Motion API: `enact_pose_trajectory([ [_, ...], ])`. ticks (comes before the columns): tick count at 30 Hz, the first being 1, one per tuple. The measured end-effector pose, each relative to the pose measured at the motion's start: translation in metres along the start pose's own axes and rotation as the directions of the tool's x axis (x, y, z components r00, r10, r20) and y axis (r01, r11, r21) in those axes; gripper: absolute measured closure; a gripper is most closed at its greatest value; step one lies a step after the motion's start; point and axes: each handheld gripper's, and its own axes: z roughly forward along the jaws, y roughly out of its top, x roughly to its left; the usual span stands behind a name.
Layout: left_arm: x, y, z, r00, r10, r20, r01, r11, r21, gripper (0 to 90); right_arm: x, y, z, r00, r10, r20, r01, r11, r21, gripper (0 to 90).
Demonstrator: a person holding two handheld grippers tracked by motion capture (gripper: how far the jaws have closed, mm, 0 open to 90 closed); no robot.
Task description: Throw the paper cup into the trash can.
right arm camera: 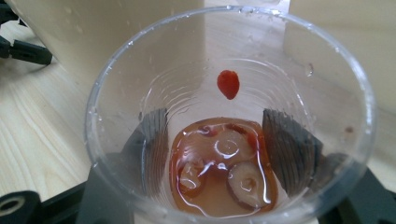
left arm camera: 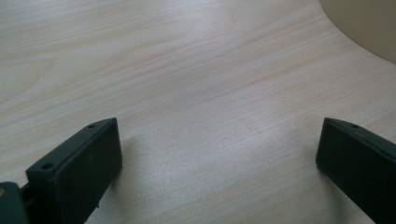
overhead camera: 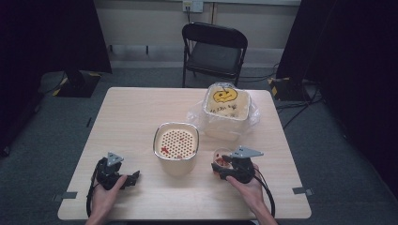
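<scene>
A clear plastic cup sits between the jaws of my right gripper, which is shut on it near the table's front right. In the right gripper view the cup holds a shallow pool of reddish liquid with pale slices. A red berry sticks to its inner wall. A cream container with a perforated strainer insert stands mid-table, just left of the cup. My left gripper rests open on the bare wood at the front left, with nothing between its jaws.
A second cream tub with a pumpkin face on its lid sits in a clear plastic bag at the back right. A black folding chair stands beyond the table's far edge. The strainer container's wall curves in close to the left gripper.
</scene>
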Motion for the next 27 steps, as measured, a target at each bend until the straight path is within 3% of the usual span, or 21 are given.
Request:
enact_pose_trajectory([
  [12, 0.000, 0.000, 0.000, 1.0000, 0.000, 0.000, 0.000, 1.0000, 0.000, 0.0, 0.001, 0.029, -0.005, 0.9995, -0.002, 0.032, 0.003, 0.9994, -0.034, 43.1],
  [27, 0.000, 0.000, 0.000, 1.0000, 0.000, 0.000, 0.000, 1.0000, 0.000, 0.0, 0.008, 0.076, -0.009, 0.9944, -0.062, 0.086, 0.067, 0.9959, -0.060, 43.1],
])
